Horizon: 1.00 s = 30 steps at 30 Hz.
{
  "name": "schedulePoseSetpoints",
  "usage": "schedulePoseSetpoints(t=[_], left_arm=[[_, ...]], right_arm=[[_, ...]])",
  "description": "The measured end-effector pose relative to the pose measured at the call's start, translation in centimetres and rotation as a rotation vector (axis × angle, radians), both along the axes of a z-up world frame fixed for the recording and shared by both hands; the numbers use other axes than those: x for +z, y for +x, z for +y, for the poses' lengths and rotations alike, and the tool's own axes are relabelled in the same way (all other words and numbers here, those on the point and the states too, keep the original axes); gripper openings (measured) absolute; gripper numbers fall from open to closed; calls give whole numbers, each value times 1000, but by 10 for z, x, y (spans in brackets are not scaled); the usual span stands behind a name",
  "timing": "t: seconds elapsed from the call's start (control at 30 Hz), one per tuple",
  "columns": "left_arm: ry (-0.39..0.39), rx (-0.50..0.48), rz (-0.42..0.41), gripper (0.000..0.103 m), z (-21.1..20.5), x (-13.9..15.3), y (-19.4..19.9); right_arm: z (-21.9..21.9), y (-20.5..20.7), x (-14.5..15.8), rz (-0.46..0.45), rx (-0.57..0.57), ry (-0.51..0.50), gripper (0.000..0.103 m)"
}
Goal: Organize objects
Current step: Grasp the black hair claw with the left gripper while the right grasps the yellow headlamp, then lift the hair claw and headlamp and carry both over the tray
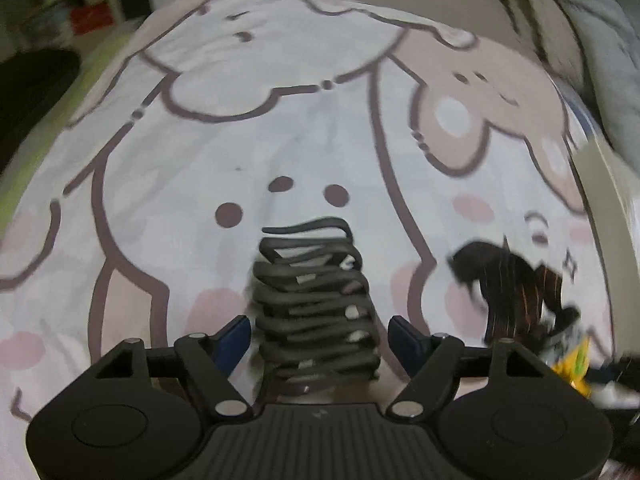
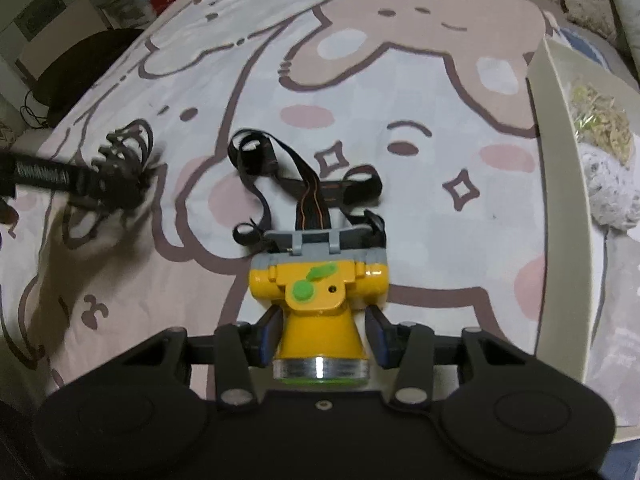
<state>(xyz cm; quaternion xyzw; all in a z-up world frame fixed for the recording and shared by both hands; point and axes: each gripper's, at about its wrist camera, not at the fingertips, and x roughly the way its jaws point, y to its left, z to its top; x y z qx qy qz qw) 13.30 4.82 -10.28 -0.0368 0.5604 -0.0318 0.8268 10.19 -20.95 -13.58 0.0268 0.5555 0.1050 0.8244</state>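
Risk: right gripper (image 2: 320,330) pinches only the yellow headlamp (image 2: 318,304) cone, so its trailing strap (image 2: 308,196) could snag on bedsheet (image 2: 400,240). Left gripper (image 1: 320,338) jaws stand clear of the dark coiled holder (image 1: 314,304); it may tip.

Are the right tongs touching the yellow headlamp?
Cannot tell. In the right wrist view the right tongs straddle the yellow headlamp; the left pad looks against its cone, but the angle hides real contact.

One headlamp (image 2: 316,300), one coiled cable (image 1: 316,304)
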Motion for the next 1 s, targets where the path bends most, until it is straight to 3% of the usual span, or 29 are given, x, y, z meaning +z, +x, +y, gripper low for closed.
schedulePoseSetpoints(t=[0.27,0.43,0.63,0.8,1.0], left_arm=[[28,65,-10,76,0,-4,6],[57,31,-13,67,-7,-8,8],[110,-46,-65,65,-20,-3,2],[69,-74,-128,65,-25,17,-4],[11,-113,-194,65,-41,47,-10]], right_arm=[[11,3,-10,23,39,-43,46],[10,3,-11,27,34,-40,46],[10,1,-10,6,32,-42,45],[4,-1,2,-50,14,-46,45],[-16,1,38,-150,-30,-25,45]])
